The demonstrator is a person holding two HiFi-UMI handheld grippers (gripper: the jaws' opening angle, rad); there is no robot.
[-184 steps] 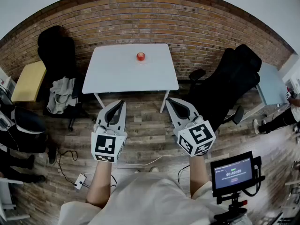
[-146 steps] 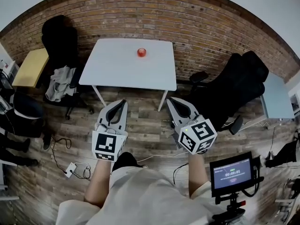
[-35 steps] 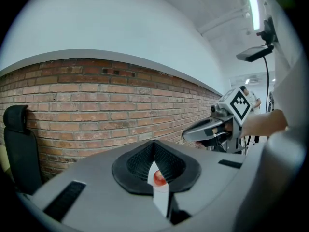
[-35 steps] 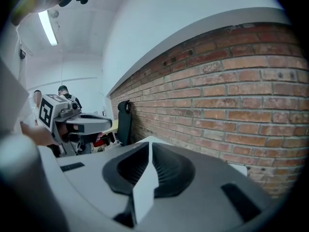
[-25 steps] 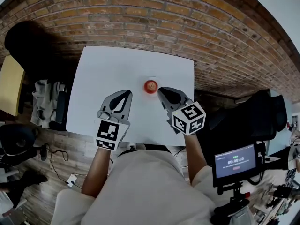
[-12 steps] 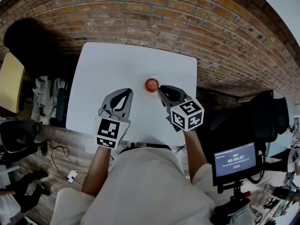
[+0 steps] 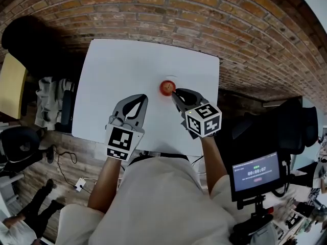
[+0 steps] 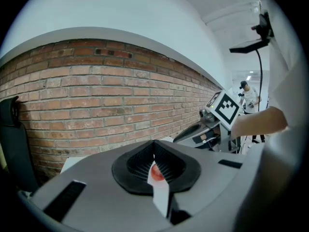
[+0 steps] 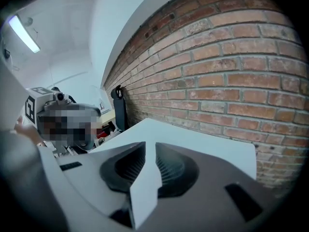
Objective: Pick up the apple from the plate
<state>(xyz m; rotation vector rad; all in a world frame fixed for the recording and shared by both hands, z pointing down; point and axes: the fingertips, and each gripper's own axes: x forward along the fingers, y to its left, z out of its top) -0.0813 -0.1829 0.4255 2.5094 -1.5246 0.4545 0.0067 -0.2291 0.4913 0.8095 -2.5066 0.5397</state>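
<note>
Since the apple (image 7: 167,87) is round, it shows no long axis, and it is too small for you to tell where its stem points. It is red with a paler orange patch on top, and it sits on a small white plate (image 7: 169,78) on the white table (image 7: 122,60). Your right gripper (image 7: 174,93) is just beside it. Its jaws are slightly apart, having just been opening, with nothing between them. Your left gripper (image 7: 145,96) has its tips together.

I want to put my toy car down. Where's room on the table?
Bare on the table: the far strip by the brick wall and the left end. Crowded: near side, with apple, plate, left gripper and right gripper, whose empty jaws have just been opening.
</note>
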